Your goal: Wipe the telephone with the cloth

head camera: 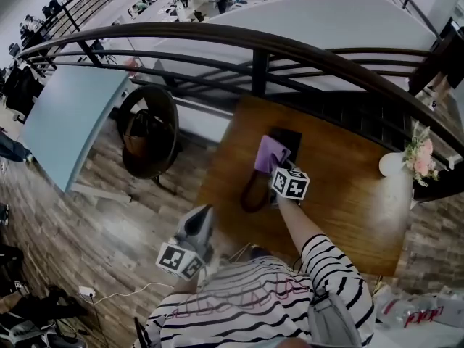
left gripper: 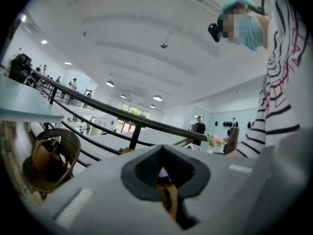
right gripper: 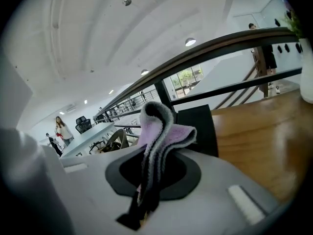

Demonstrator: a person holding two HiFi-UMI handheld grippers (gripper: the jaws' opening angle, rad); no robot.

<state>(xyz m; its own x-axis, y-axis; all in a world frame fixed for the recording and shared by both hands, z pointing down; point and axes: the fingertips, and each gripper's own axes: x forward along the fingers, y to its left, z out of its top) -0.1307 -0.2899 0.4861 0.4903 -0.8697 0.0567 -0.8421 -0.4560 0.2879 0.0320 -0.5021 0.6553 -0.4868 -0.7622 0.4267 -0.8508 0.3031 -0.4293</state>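
Note:
The black telephone (head camera: 288, 139) lies on the wooden table (head camera: 348, 194), towards its far edge. A purple cloth (head camera: 270, 154) hangs over the phone's near side, pinched in my right gripper (head camera: 275, 171), which is shut on it. In the right gripper view the cloth (right gripper: 164, 131) sticks up, folded, out of the closed jaws (right gripper: 151, 177), with the telephone (right gripper: 198, 126) just behind. My left gripper (head camera: 199, 222) is held low off the table's left front corner, apart from the phone. Its jaws (left gripper: 166, 182) look shut and hold nothing.
A dark brown rounded thing (head camera: 252, 191) lies on the table just left of my right gripper. A white vase with pink flowers (head camera: 415, 158) stands at the table's right edge. A dark curved railing (head camera: 261, 46) runs behind the table. A wicker chair (head camera: 148, 129) stands left.

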